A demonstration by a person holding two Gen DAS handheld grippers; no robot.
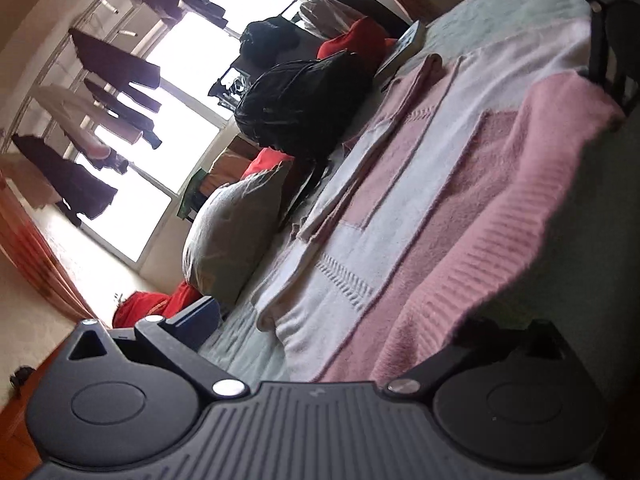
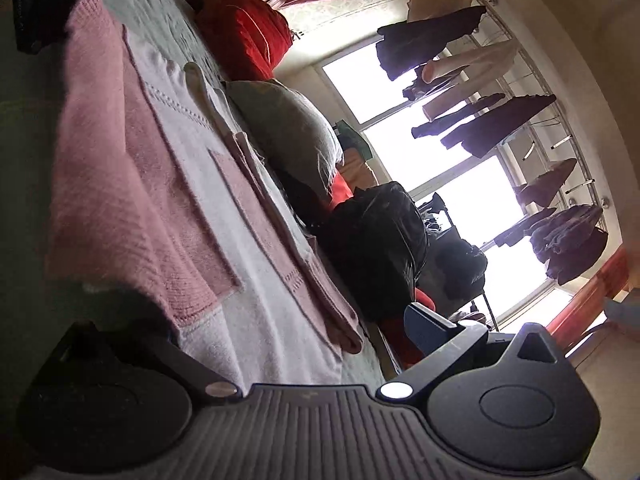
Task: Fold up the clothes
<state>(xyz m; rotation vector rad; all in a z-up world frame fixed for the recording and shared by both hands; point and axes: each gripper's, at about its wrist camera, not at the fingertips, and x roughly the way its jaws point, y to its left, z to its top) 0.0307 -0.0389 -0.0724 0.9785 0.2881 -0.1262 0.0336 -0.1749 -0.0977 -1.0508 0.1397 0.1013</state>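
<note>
a pink and white knitted sweater [image 1: 400, 216] lies spread over a pale green quilted bedspread [image 1: 516, 8], its ribbed pink hem [image 1: 492, 248] lifted off the bed and hanging in a fold. the left gripper [image 1: 332, 332] has its two black fingers set wide apart, one blue-padded fingertip [image 1: 196, 320] free on the far side while the other finger is hidden under the raised pink edge, so whether it pinches the knit cannot be told. in the right wrist view the same sweater [image 2: 192, 200] slopes across the bedspread [image 2: 132, 4], and the right gripper [image 2: 288, 344] also stands wide, its blue pad [image 2: 424, 332] clear of the cloth and its other finger dark beneath the lifted hem [image 2: 120, 200]; grip cannot be told. beside the sweater sit a grey pillow [image 1: 232, 236], a black plastic bag [image 1: 304, 100] and a red cushion [image 2: 248, 32], with dark clothes hanging on a rack [image 1: 104, 76] before a bright window [image 1: 180, 128].
</note>
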